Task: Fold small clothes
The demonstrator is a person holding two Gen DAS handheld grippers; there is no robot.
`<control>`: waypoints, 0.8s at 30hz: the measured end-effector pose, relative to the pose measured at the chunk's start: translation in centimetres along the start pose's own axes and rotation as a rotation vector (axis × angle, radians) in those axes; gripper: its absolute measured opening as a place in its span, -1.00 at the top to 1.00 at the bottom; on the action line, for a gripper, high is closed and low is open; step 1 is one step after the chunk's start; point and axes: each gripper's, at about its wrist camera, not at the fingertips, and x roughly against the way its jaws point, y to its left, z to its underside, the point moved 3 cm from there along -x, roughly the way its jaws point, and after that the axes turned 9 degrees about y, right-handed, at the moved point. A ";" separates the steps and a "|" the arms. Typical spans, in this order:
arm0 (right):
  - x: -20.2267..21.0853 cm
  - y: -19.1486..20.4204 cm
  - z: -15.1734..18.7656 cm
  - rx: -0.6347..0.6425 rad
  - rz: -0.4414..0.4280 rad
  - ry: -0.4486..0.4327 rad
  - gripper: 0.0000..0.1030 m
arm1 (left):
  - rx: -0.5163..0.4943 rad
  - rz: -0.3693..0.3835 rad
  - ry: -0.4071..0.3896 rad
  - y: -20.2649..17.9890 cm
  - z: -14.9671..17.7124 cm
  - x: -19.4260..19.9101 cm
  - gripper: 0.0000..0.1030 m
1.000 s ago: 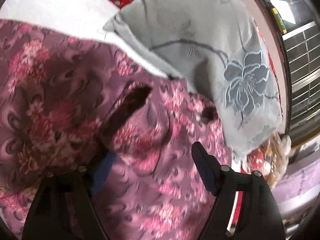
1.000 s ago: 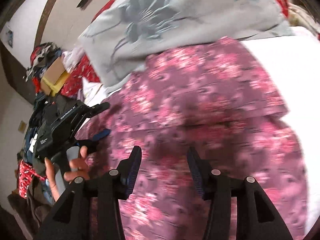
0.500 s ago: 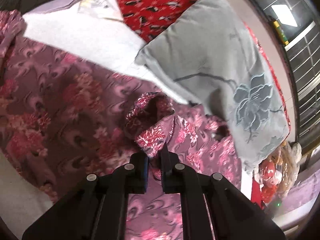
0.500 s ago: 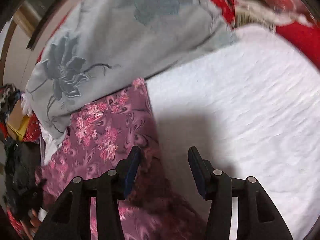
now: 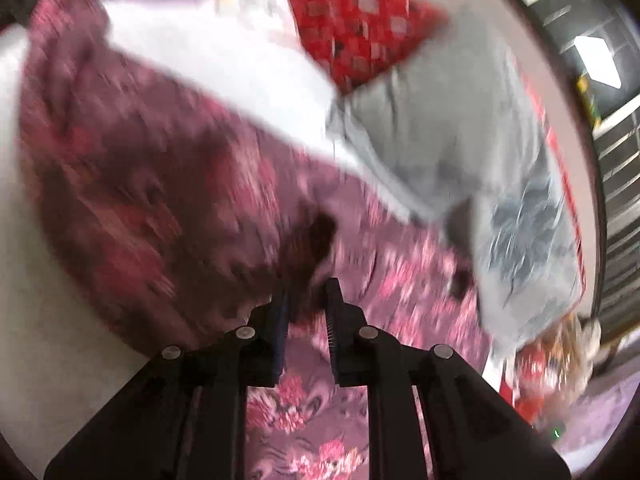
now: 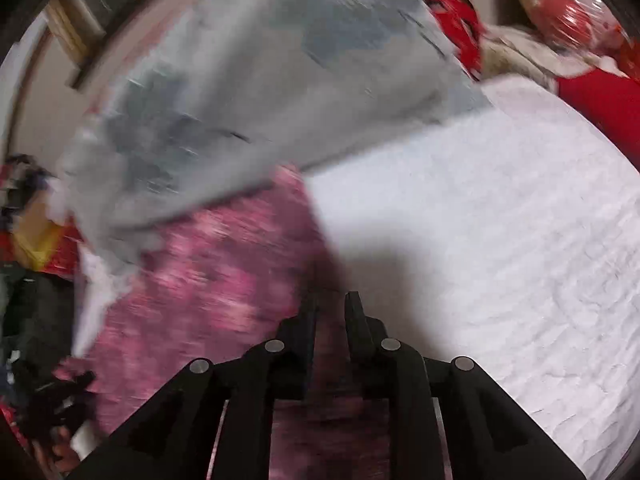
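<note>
The purple flowered garment [image 5: 160,184] lies spread on the white sheet [image 6: 500,220], with a grey pillow [image 5: 460,128] at its 1 o'clock. The left gripper [image 5: 306,300] has narrow jaws that are opening, a dark fold of the garment pinched up between them. The right gripper [image 6: 330,312] has narrow jaws closing over the garment's edge at the sheet; whether they press it, I cannot tell.

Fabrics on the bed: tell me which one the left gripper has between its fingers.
The purple flowered garment. A bunched fold of it sits between the left gripper, whose jaws are opening. The grey flowered pillow and red patterned cushion lie farther off, untouched.
</note>
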 end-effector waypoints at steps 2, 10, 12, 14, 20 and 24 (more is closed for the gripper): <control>-0.1 2.4 0.2 0.065 -0.020 0.008 0.34 | -0.041 0.010 -0.029 -0.7 -0.2 0.5 0.55; -4.7 11.9 4.3 0.273 -0.060 0.143 0.31 | -0.046 -0.071 0.113 0.1 0.3 -3.6 0.30; -5.9 14.7 5.0 0.314 -0.086 0.154 0.31 | -0.010 -0.029 0.106 0.6 -0.1 -2.7 0.29; -7.2 17.2 5.7 0.341 -0.113 0.174 0.31 | 0.032 -0.014 0.095 1.4 -0.6 -1.6 0.29; -10.7 21.3 9.9 0.535 -0.008 0.114 -0.12 | 0.145 0.027 0.016 6.2 -3.9 4.2 -0.22; -11.0 23.1 11.6 0.664 0.111 0.087 -0.51 | 0.169 -0.123 -0.049 11.9 -8.4 7.8 -0.36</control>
